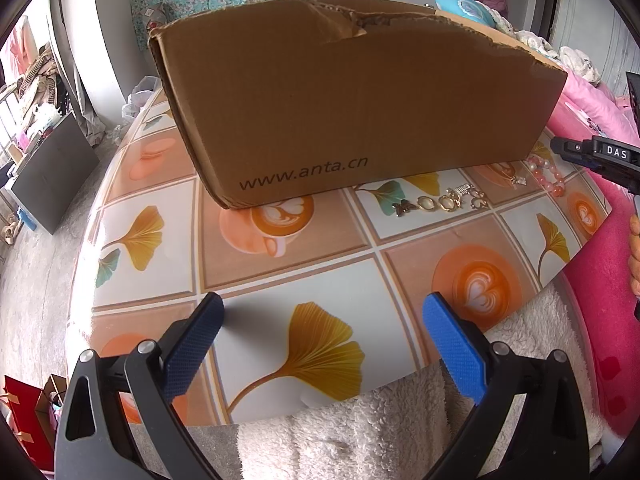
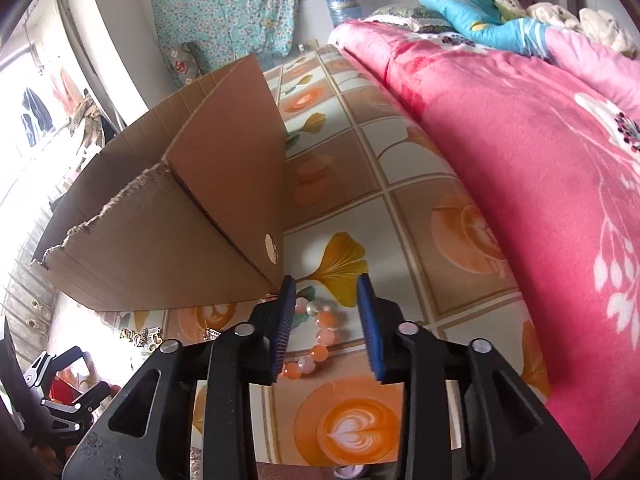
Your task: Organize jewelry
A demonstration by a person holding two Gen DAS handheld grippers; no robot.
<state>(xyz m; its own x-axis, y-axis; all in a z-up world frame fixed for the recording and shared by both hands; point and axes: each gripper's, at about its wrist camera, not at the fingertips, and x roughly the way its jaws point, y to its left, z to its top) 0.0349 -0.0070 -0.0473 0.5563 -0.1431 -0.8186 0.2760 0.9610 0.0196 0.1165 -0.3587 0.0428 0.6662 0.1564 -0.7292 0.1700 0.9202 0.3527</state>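
Left wrist view: left gripper (image 1: 322, 312) jaws spread wide, nothing between them, low over the patterned table (image 1: 280, 272). Cardboard box (image 1: 360, 104) fills mid-frame; its inside is hidden. Gold earrings (image 1: 440, 203) lie in a row beside the box, details too small to read. Right gripper (image 2: 326, 312) jaws apart, straddling the pink bead bracelet (image 2: 320, 340), which is partly hidden by 1 finger; contact unclear.

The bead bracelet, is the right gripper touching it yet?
Cannot tell. In the right wrist view the bead bracelet lies on the table between the open right gripper fingers, but the left finger overlaps some beads, hiding any contact.
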